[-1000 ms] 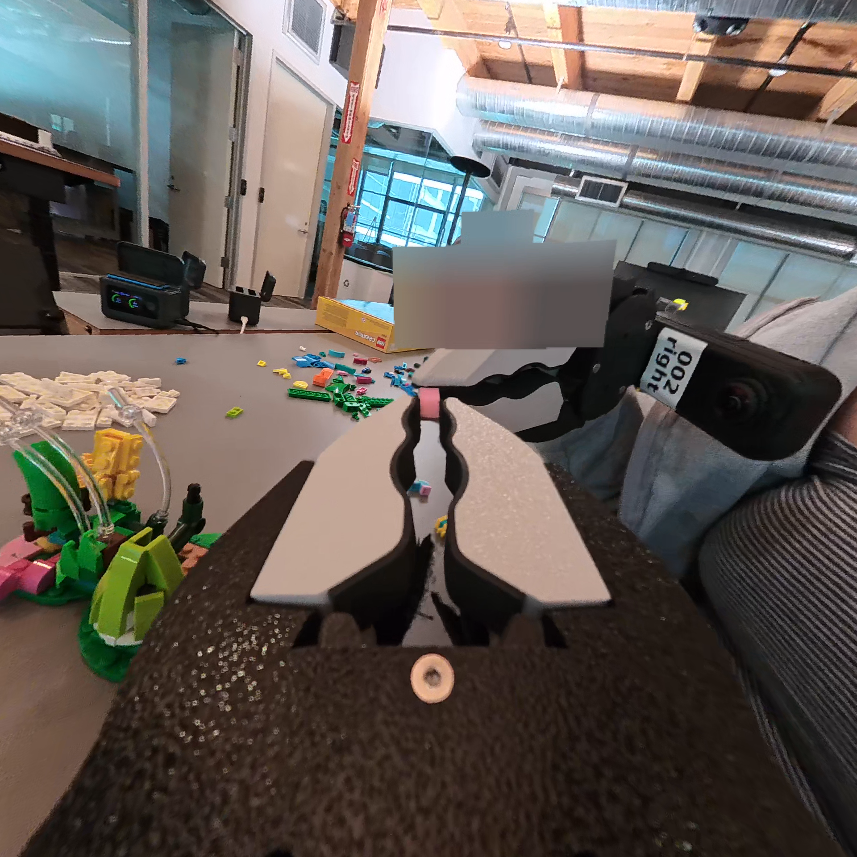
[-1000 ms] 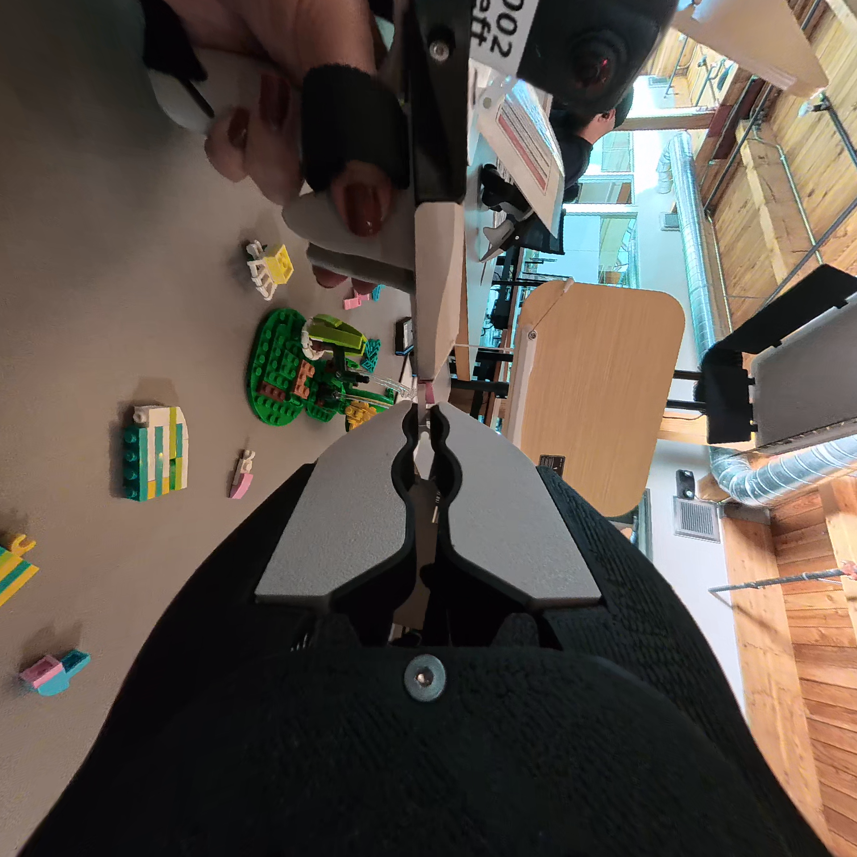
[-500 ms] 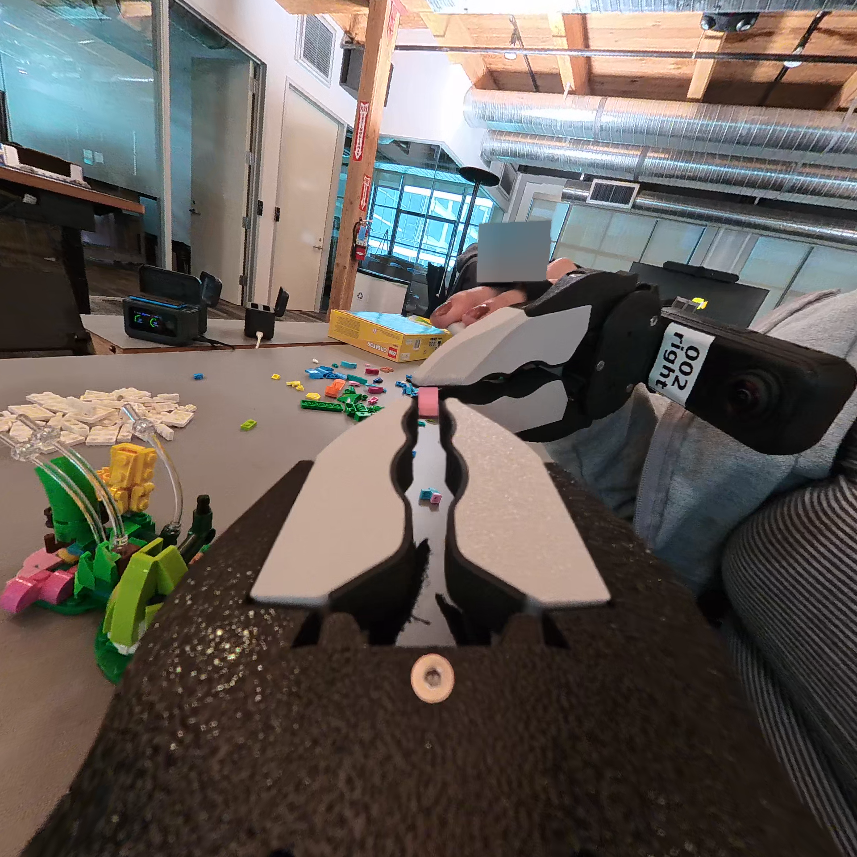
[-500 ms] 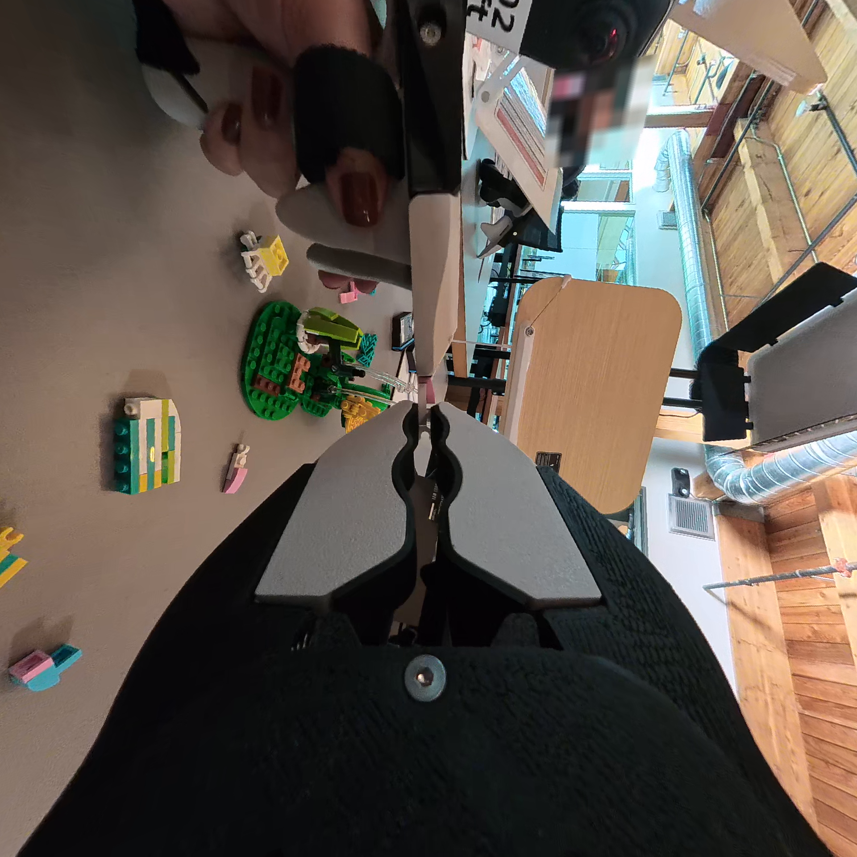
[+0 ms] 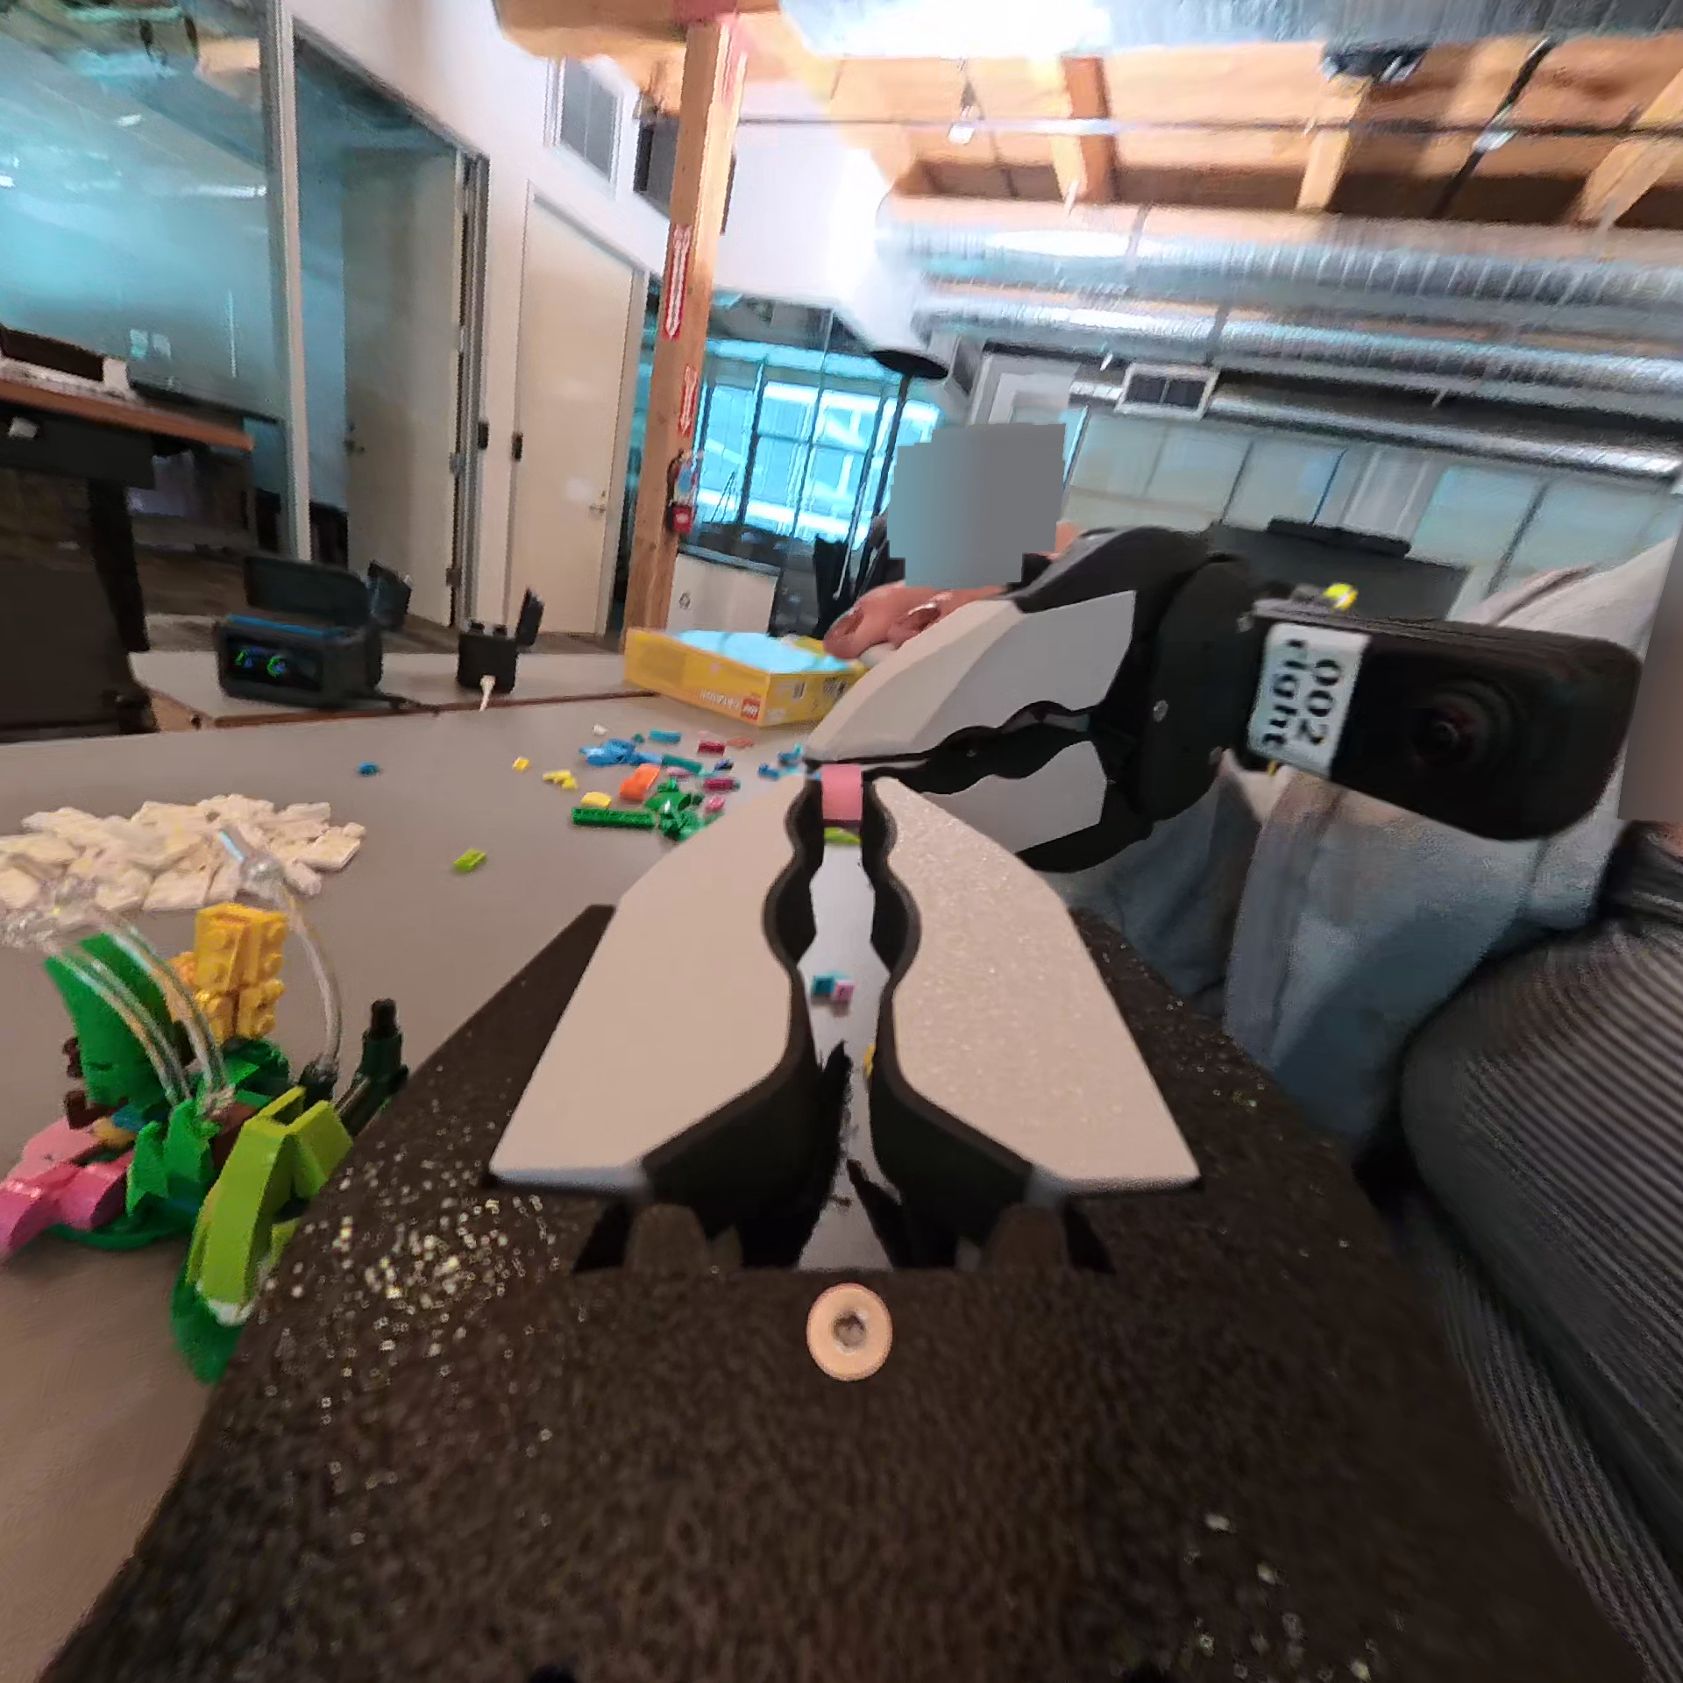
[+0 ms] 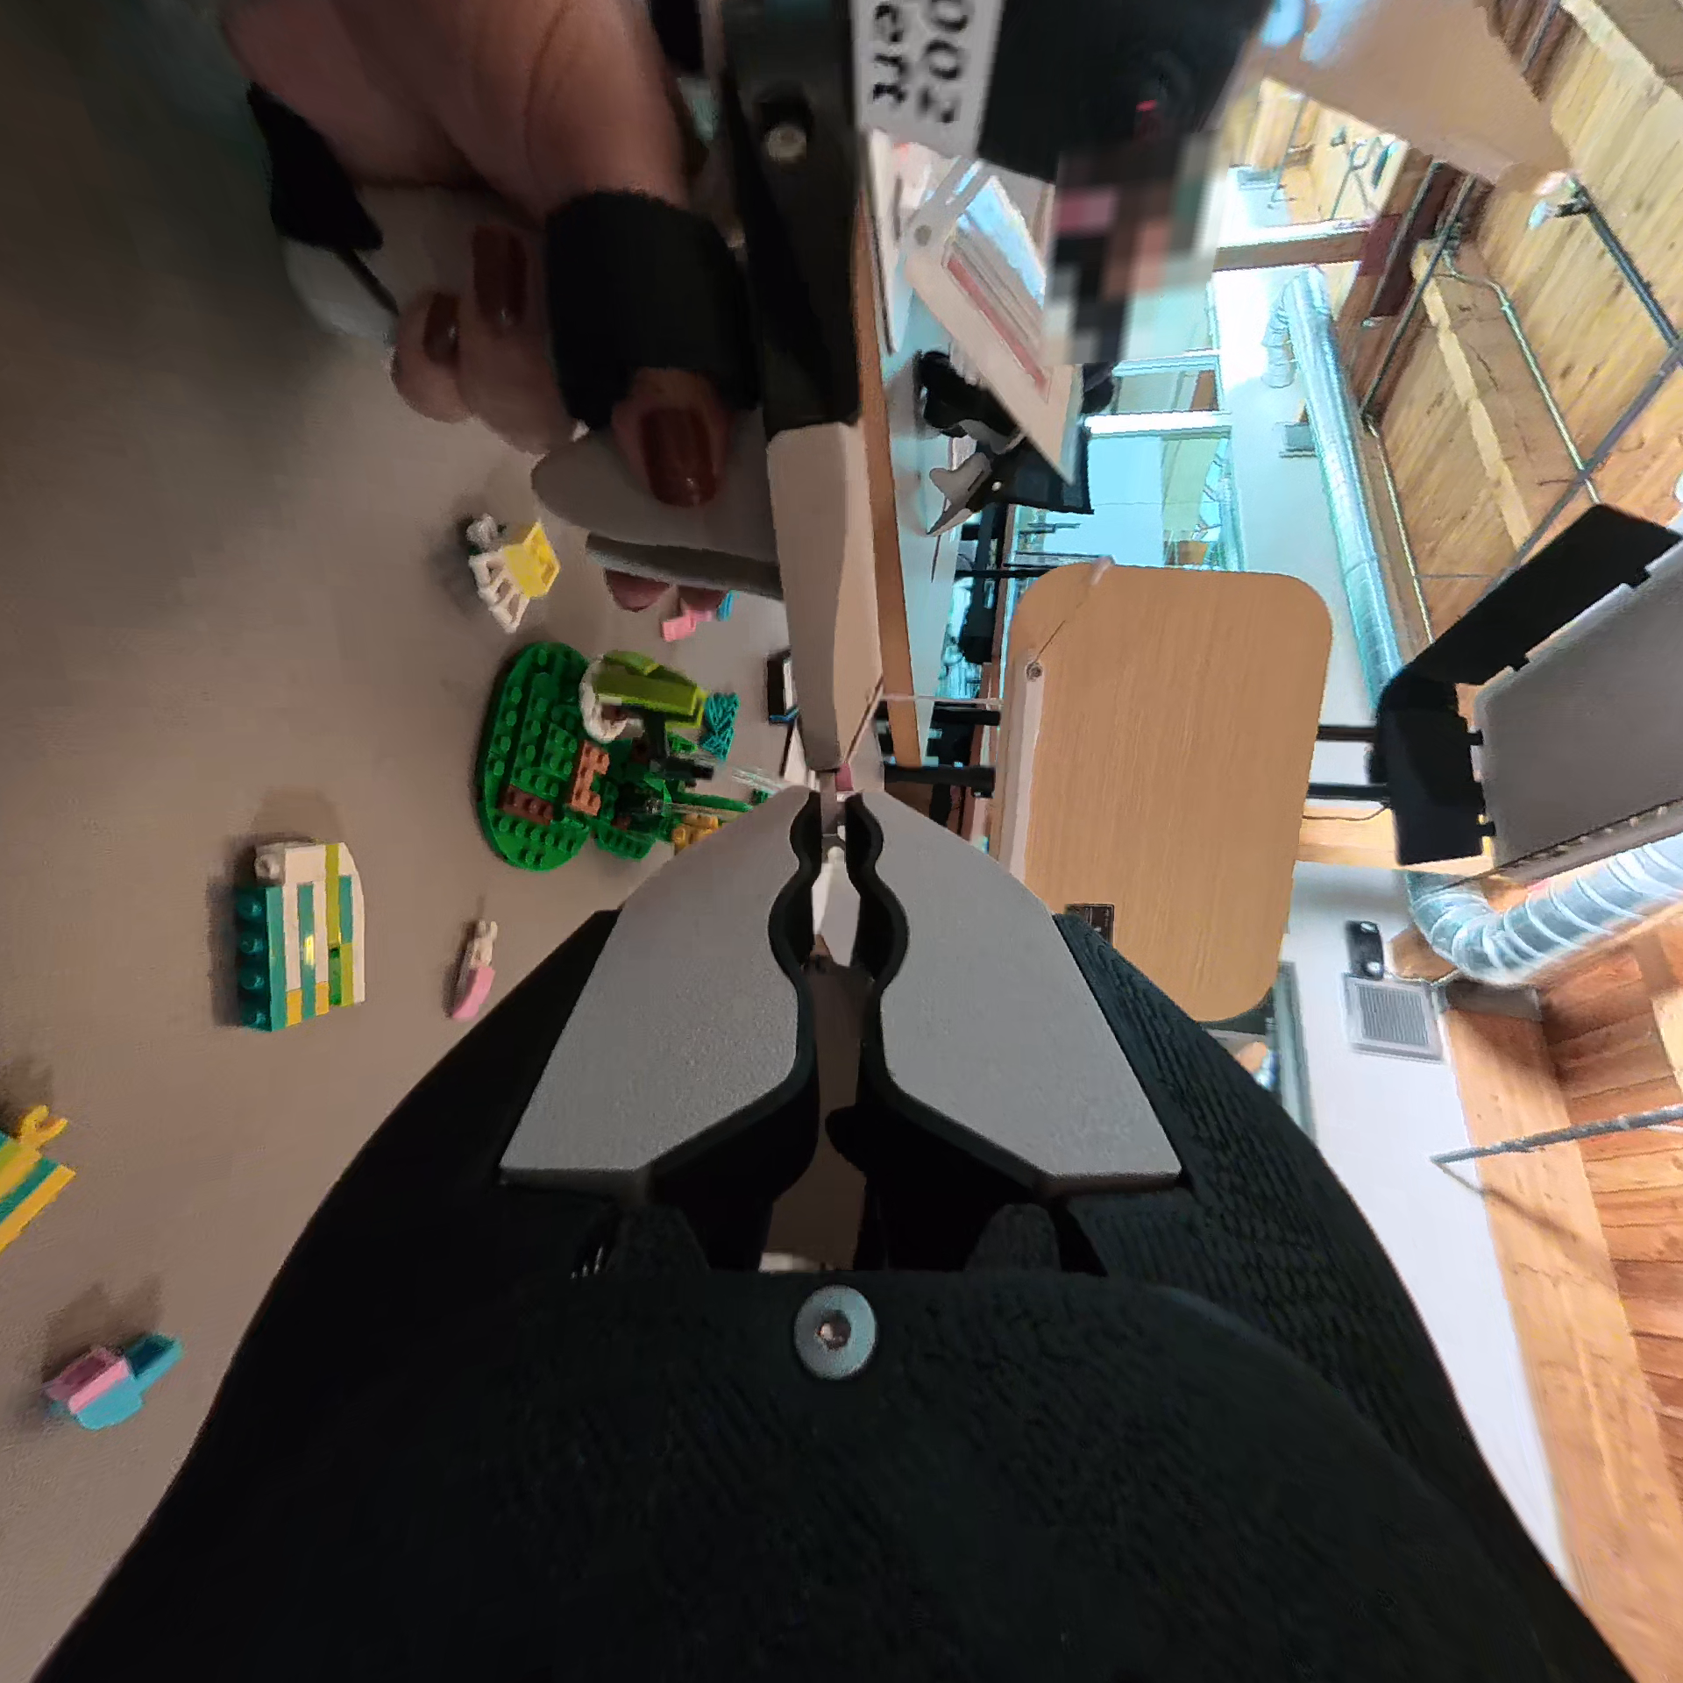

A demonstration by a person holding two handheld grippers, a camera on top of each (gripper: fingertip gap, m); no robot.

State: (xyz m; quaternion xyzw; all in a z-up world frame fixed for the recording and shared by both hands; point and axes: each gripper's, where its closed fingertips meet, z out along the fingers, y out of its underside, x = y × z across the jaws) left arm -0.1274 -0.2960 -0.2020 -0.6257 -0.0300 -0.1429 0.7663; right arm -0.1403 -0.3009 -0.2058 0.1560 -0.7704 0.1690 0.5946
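My left gripper (image 5: 840, 803) is shut on a small pink brick (image 5: 840, 790), which it holds upright at its fingertips above the grey table (image 5: 382, 911). My right gripper (image 5: 815, 754) reaches in from the right with its tips together, resting on the top of the pink brick. In the right wrist view my right gripper (image 6: 831, 806) is shut. A thin pale sliver shows between its pads, and I cannot tell what it is. The left gripper (image 6: 827, 760) points down at it, with the pink brick (image 6: 845, 776) at its tip.
A green plant build (image 5: 182, 1120) stands at the left; it also shows in the right wrist view (image 6: 565, 756). A pile of white pieces (image 5: 182, 847), loose coloured bricks (image 5: 656, 783) and a yellow box (image 5: 738, 678) lie farther off. A teal-and-white striped build (image 6: 300, 938) sits nearby. Left and right tips are no more than a few centimetres apart.
Both grippers have drifted slightly while staying tip to tip. The pink brick stays in the left gripper's grasp and the right gripper's tips stay shut at it.
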